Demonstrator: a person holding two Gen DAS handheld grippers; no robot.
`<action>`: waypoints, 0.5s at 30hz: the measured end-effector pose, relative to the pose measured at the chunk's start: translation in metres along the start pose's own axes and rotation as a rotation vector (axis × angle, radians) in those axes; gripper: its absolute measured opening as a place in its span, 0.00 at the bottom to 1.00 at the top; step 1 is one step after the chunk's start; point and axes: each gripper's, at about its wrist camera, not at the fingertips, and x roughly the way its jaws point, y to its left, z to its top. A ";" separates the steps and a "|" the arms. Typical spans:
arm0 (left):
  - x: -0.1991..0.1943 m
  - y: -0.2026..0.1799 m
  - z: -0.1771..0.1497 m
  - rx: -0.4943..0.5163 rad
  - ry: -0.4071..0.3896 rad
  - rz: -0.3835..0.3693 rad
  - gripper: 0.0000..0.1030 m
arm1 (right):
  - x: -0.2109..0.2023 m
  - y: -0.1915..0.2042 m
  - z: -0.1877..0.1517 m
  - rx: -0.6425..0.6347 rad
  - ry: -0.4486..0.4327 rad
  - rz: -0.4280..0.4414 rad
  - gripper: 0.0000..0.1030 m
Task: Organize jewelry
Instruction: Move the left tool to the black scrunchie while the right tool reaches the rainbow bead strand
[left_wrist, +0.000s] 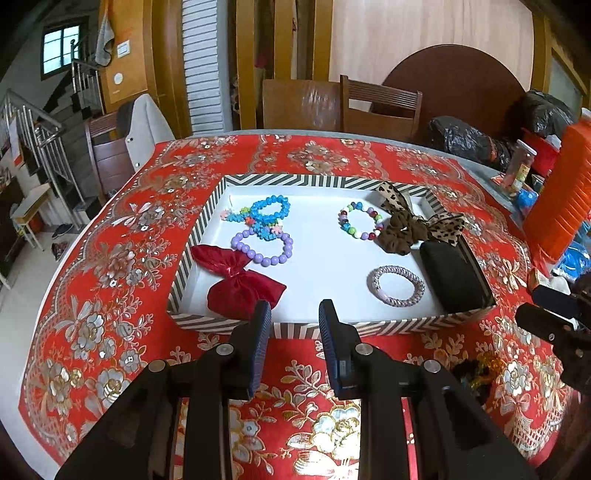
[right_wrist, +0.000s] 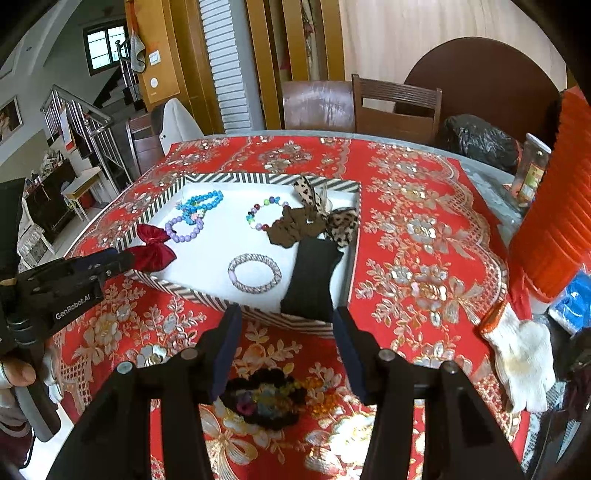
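Only the right wrist view shows the dark beaded scrunchie (right_wrist: 264, 400) under the empty, parted right gripper (right_wrist: 286, 332).

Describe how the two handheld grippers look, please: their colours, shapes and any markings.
Both are black, angular frames with silver round pivot bolts. The left gripper has jaws faced with ribbed dark blue pads; seen from the right wrist view, its side carries white lettering "GenRobot.AI". The right gripper has the same black linkage arms and dark navy pads. No cables or sleeves are clearly visible.
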 end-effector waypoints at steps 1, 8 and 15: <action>0.000 0.000 0.000 -0.001 0.002 -0.002 0.23 | -0.001 -0.002 -0.001 -0.002 0.003 -0.002 0.52; 0.002 -0.002 -0.004 0.000 0.024 -0.024 0.23 | -0.001 -0.021 -0.016 0.002 0.055 -0.010 0.52; 0.005 -0.011 -0.014 0.002 0.081 -0.102 0.23 | 0.010 -0.038 -0.035 0.020 0.130 -0.014 0.52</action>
